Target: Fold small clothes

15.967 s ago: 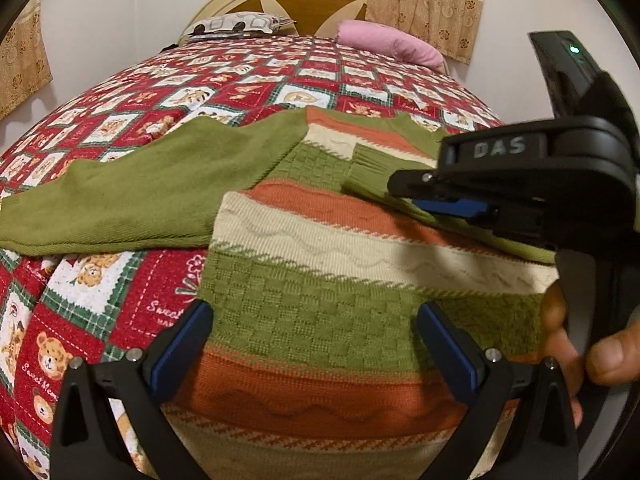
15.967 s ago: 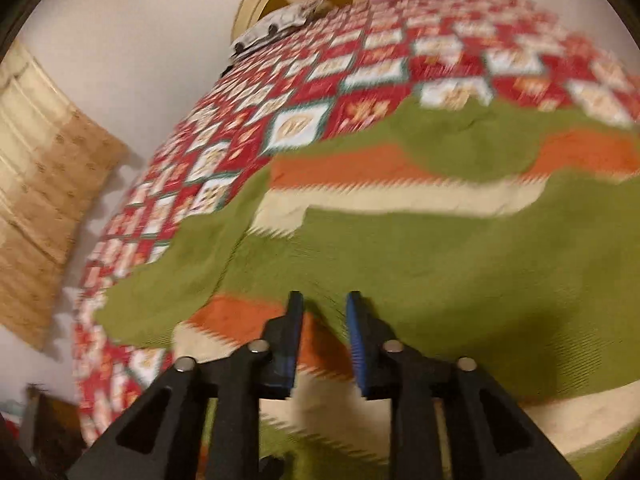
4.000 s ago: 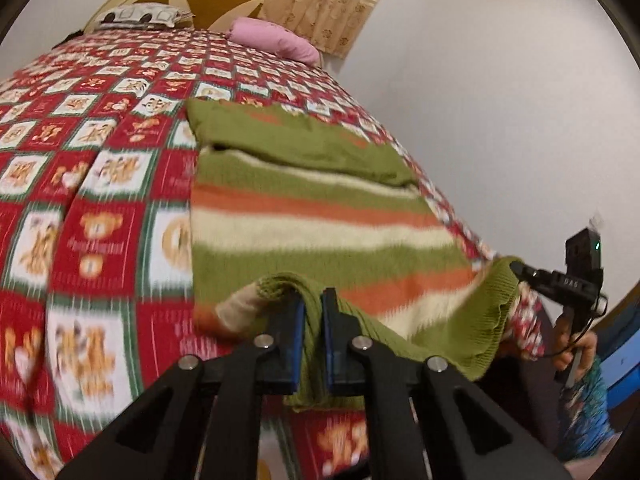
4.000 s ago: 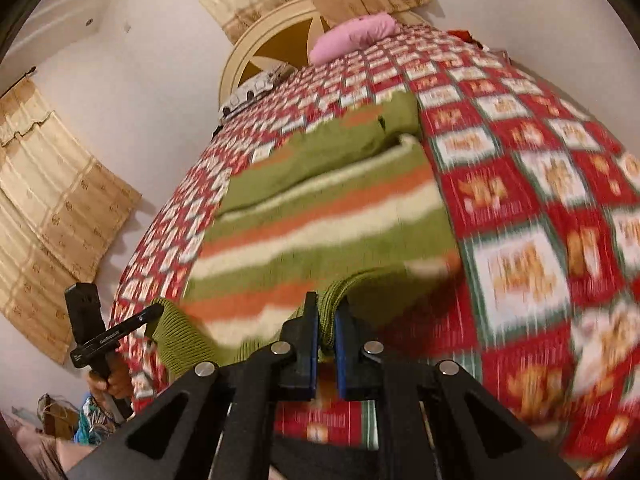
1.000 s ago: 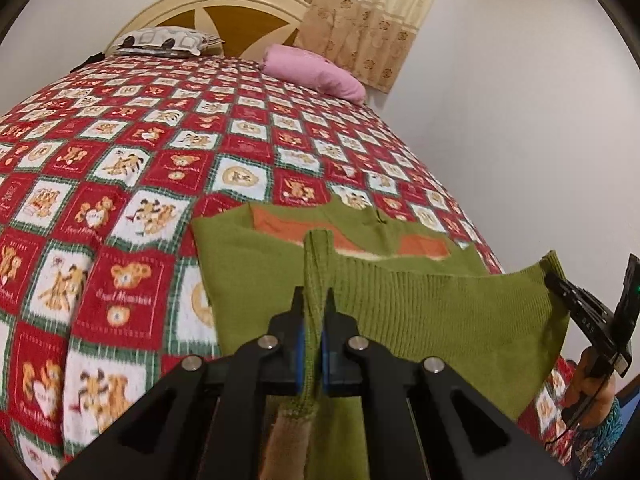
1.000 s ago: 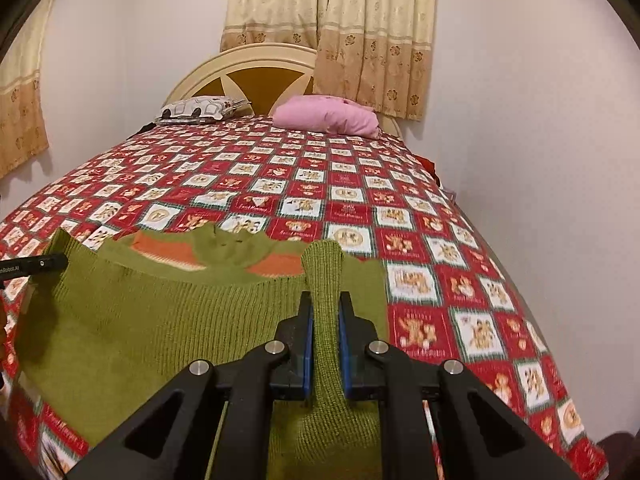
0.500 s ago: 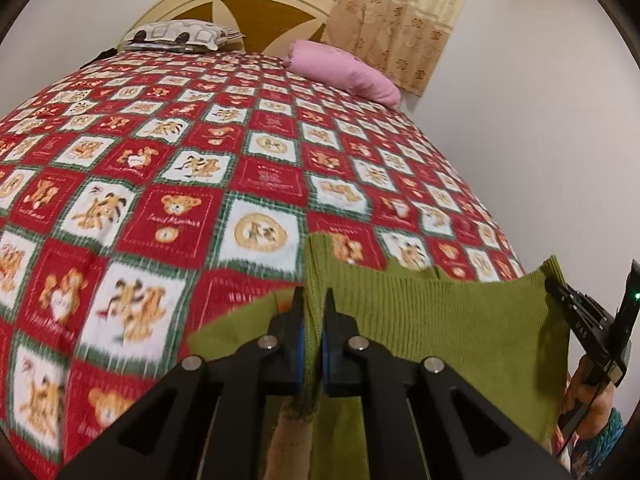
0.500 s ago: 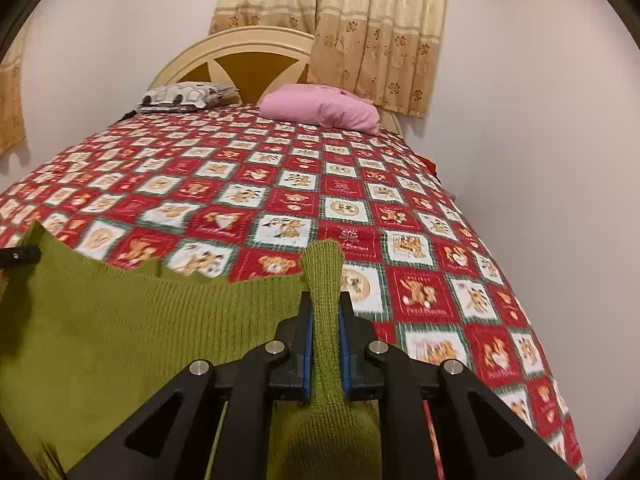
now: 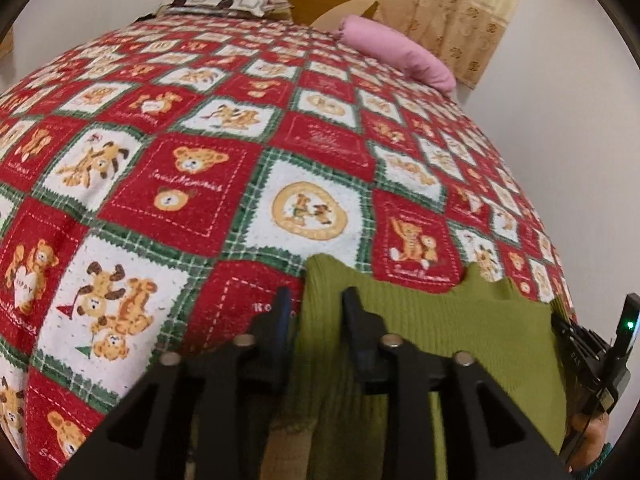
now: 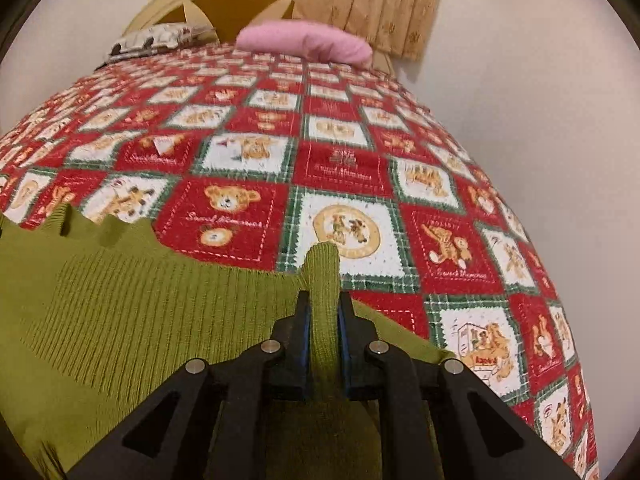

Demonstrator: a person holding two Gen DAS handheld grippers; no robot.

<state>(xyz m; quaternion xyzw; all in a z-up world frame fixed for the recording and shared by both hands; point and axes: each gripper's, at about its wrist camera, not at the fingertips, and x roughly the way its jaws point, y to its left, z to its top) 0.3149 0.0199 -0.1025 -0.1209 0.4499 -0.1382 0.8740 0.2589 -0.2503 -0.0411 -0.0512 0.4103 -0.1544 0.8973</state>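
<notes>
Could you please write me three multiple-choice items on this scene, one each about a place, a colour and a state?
1. Where does the pink pillow lie?
A. at the head of the bed, by the headboard
B. on the sweater
C. on the floor

2. What colour is the sweater edge in the grippers?
A. blue
B. olive green
C. black

3. How does the right gripper stand?
A. wide open, nothing in it
B. out of view
C. closed on the sweater's ribbed edge

Answers:
1 A, it lies against the headboard beyond the red bear-print bedspread.
2 B, the ribbed knit is green.
3 C, both pads pinch the fabric.
</notes>
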